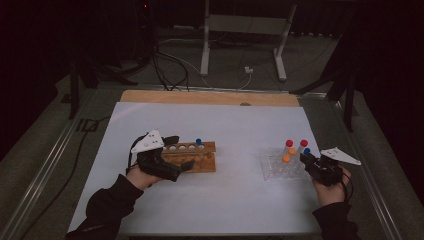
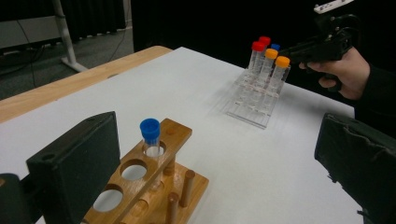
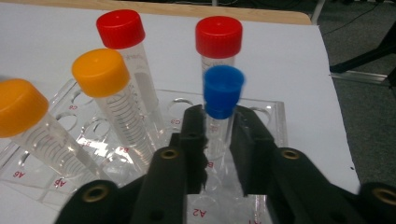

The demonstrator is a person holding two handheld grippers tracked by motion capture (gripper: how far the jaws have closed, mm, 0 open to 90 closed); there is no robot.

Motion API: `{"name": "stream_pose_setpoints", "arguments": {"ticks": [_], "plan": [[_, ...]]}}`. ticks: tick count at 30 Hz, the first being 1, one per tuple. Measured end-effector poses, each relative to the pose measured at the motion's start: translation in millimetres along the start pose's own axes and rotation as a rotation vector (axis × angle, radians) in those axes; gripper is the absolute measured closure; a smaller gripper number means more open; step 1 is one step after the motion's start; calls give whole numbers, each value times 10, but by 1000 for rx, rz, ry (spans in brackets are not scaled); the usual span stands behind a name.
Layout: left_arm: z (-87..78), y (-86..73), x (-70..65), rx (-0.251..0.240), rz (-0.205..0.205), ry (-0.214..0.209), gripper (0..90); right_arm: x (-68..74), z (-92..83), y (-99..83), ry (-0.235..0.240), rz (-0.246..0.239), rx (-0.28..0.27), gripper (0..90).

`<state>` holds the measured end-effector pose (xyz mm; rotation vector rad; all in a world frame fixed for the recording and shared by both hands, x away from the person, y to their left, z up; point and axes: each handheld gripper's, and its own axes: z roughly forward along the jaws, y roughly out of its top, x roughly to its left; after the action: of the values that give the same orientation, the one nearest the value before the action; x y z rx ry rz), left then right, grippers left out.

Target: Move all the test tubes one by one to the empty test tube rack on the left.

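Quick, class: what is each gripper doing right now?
Left gripper: open, holding nothing.
Right gripper: closed on the blue-capped tube in the clear rack.

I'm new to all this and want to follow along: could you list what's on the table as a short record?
left gripper: open, at the wooden rack
wooden rack: holds one blue tube
right gripper: shut on the blue-capped tube
clear rack: holds two red tubes and two orange tubes
surface: white sheet
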<state>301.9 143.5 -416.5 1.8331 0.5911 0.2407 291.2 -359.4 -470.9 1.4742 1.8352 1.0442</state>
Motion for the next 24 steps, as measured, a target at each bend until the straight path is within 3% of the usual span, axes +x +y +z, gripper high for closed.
{"name": "stream_pose_setpoints", "arguments": {"ticks": [5, 11, 18, 24], "plan": [[-14, -41, 6, 3, -7, -7, 11, 30, -2, 15, -11, -18, 6, 761], [-10, -67, 11, 17, -12, -25, 12, 52, -134, 116, -13, -35, -29, 764], [-16, -61, 12, 24, -13, -39, 12, 128, -444, 363, -24, -85, -135, 765], [-15, -40, -6, 26, -5, -58, 12, 270, -692, 582, 1, -129, -249, 765]]}}
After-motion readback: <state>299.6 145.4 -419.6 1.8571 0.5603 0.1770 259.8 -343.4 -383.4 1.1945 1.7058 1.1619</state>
